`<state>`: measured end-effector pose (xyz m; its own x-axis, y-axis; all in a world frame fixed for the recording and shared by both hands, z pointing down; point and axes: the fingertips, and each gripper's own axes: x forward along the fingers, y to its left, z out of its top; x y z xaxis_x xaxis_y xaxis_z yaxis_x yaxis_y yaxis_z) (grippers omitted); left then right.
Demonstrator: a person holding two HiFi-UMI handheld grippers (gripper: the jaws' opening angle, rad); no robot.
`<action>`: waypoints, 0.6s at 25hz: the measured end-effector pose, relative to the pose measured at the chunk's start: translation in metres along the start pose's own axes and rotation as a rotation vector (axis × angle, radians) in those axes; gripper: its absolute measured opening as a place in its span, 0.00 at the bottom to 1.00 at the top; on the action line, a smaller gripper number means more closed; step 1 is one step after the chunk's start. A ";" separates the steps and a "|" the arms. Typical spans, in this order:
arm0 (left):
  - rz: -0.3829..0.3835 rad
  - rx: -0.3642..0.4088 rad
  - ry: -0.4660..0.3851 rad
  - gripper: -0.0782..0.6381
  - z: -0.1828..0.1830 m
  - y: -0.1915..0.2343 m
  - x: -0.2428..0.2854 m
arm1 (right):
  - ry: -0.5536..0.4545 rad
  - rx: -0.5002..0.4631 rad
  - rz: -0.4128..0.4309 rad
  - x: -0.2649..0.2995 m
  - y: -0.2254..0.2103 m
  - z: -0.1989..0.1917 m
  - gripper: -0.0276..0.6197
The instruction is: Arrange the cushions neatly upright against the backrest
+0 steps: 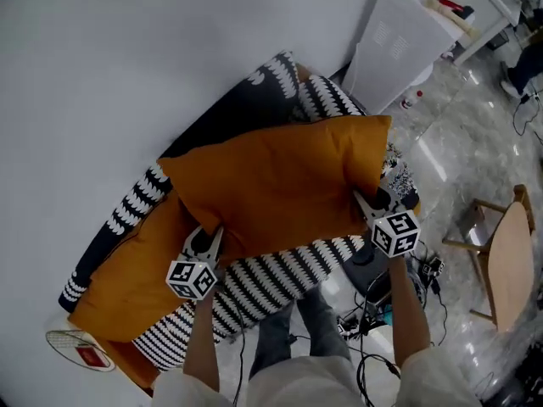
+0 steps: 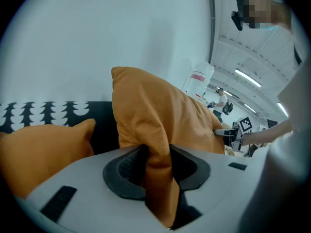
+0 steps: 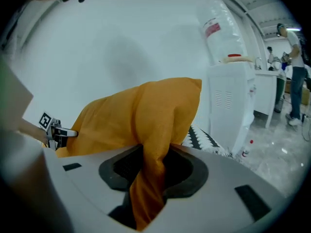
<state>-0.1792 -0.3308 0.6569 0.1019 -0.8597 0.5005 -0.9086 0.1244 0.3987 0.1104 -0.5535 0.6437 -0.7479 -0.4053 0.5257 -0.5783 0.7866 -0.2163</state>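
Second orange cushion (image 1: 127,270) lies slanted at the left end of the sofa (image 1: 254,282). Its upper edge is against the dark patterned backrest (image 1: 229,113). In the left gripper view this cushion (image 2: 43,149) sits just left of the held one.

Left hand-held gripper (image 1: 206,237): over the sofa's front edge, left of middle. Its jaws are clenched on the lower left corner of the raised orange cushion (image 1: 271,189). A pinched fold of orange fabric runs down between the pads (image 2: 155,166).

Raised orange cushion: spans the middle of the sofa between the two grippers, in front of the backrest, with its top edge toward the wall. In the left gripper view it stands tall with one corner up (image 2: 155,115). Whether its lower edge touches the seat I cannot tell.

Right hand-held gripper (image 1: 371,203): near the sofa's right end, clamped on the cushion's lower right corner. A fold hangs through the jaws (image 3: 153,166), with the cushion body (image 3: 141,113) beyond.

Past the sofa's right end are a white cabinet (image 1: 399,32) and a wooden chair (image 1: 509,253).
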 end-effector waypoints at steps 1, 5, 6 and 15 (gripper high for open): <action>0.023 -0.020 -0.015 0.31 0.000 0.001 -0.004 | 0.004 -0.025 0.030 0.013 0.000 0.010 0.29; 0.069 -0.113 -0.057 0.31 -0.014 -0.017 -0.006 | 0.026 -0.114 0.114 0.058 -0.013 0.047 0.29; 0.088 -0.141 -0.053 0.31 -0.026 -0.018 -0.009 | 0.043 -0.143 0.147 0.070 -0.010 0.051 0.29; 0.239 -0.212 -0.097 0.31 -0.036 0.025 -0.009 | 0.057 -0.197 0.297 0.168 0.031 0.066 0.29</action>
<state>-0.1886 -0.3022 0.6899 -0.1526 -0.8354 0.5280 -0.7963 0.4204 0.4350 -0.0544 -0.6280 0.6708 -0.8513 -0.1237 0.5099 -0.2606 0.9431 -0.2063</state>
